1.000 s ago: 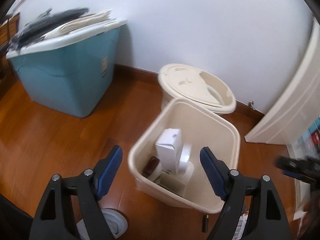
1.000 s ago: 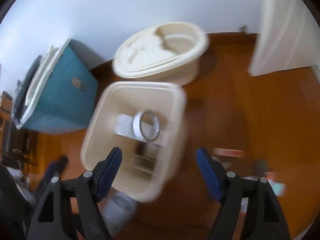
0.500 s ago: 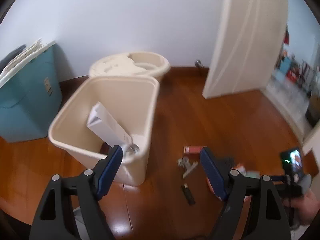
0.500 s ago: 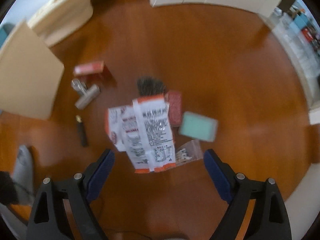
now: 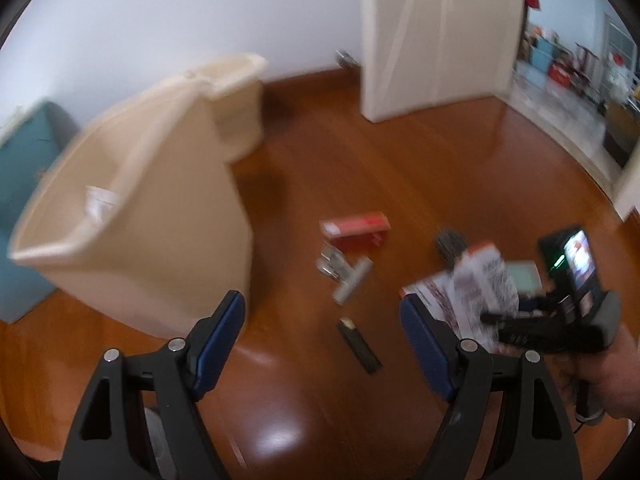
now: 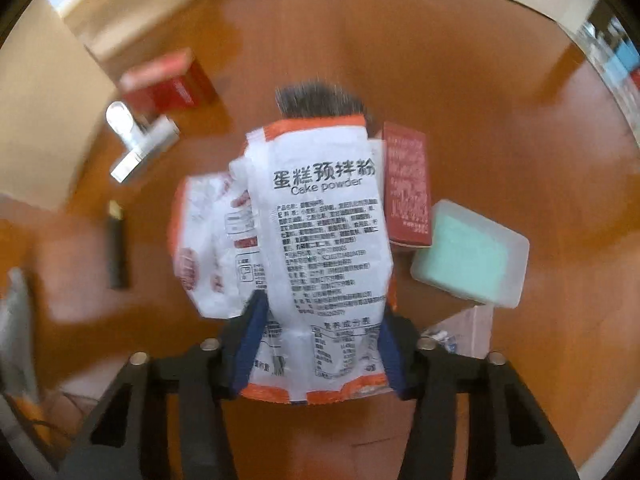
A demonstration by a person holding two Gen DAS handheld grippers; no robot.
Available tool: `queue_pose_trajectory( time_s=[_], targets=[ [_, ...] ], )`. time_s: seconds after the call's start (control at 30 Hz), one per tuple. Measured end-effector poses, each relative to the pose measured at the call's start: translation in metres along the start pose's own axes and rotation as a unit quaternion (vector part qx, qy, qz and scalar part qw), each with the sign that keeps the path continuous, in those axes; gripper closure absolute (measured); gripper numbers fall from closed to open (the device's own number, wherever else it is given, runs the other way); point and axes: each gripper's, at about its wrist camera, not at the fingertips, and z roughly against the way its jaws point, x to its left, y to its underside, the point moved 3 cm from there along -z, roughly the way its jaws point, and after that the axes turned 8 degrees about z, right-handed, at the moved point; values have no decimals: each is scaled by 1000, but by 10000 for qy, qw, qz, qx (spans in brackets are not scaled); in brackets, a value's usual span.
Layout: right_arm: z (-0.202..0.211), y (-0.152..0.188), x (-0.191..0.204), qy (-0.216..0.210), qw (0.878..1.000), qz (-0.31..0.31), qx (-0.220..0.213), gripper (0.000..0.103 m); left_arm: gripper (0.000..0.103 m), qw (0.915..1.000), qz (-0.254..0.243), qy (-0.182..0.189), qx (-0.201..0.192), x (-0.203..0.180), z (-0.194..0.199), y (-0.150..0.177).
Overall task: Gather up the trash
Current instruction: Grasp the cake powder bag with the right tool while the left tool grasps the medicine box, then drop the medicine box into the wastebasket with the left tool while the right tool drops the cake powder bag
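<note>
The right gripper (image 6: 318, 354) points down at the wooden floor (image 6: 500, 100); its jaws have just been closing and now pinch the lower end of a white-and-orange cake powder bag (image 6: 320, 216). Only this view shows the bag's print, one frosted box with a mint-green insert (image 6: 470, 254) just beside a dark red carton (image 6: 406, 188), and a clear wrapper (image 6: 464, 330). The left gripper (image 5: 322, 334) stands wide with nothing between its jaws. Only its view shows the two beige bins, the nearer waste bin (image 5: 160, 216) already holding white trash. Both views show one silver clip (image 5: 346, 274), one black lighter (image 5: 360, 346), one red box (image 5: 358, 230) and one dark brush (image 5: 450, 242).
</note>
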Motion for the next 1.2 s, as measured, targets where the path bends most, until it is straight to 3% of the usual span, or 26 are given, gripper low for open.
queue_pose_trajectory(
  time_s=[0.13, 0.27, 0.37, 0.5, 0.57, 0.7, 0.8, 0.87, 0.9, 1.13, 1.17, 1.2],
  targets=[
    [42, 23, -16, -313, 9964, -486, -618, 70, 23, 9974, -178, 333, 607, -30, -51, 16],
    [79, 58, -40, -586, 9833, -1242, -1190, 72, 23, 9944, -287, 426, 918, -64, -91, 27],
    [83, 80, -56, -626, 9777, -1580, -1231, 72, 23, 9914, -398, 511, 1138, -87, -116, 39],
    [85, 98, -61, -605, 9769, -1645, -1218, 72, 23, 9849, -118, 534, 1640, -103, -151, 49],
    [89, 102, -62, -640, 9748, -1714, -1279, 72, 24, 9854, -73, 510, 1620, -107, -153, 46],
    [99, 114, -67, -601, 9685, -1951, -1428, 72, 23, 9910, -207, 773, 1076, -136, -121, 35],
    [110, 118, -74, -479, 9628, -2156, -1559, 72, 23, 9876, -382, 872, 1250, -169, -121, 44],
    [117, 124, -84, -438, 9576, -2305, -1672, 72, 23, 9884, -571, 602, 1271, -189, -130, 52],
    [121, 127, -89, -430, 9540, -2404, -1737, 72, 23, 9898, -689, 284, 1212, -199, -138, 57],
    [126, 139, -97, -449, 9451, -2674, -1826, 72, 23, 9891, -789, -159, 1237, -219, -159, 67],
    [123, 137, -94, -471, 9436, -2716, -1833, 72, 32, 9884, -685, -117, 1351, -217, -164, 69],
    [124, 139, -95, -477, 9423, -2752, -1847, 72, 49, 9877, -651, -119, 1415, -218, -165, 68]
  ],
)
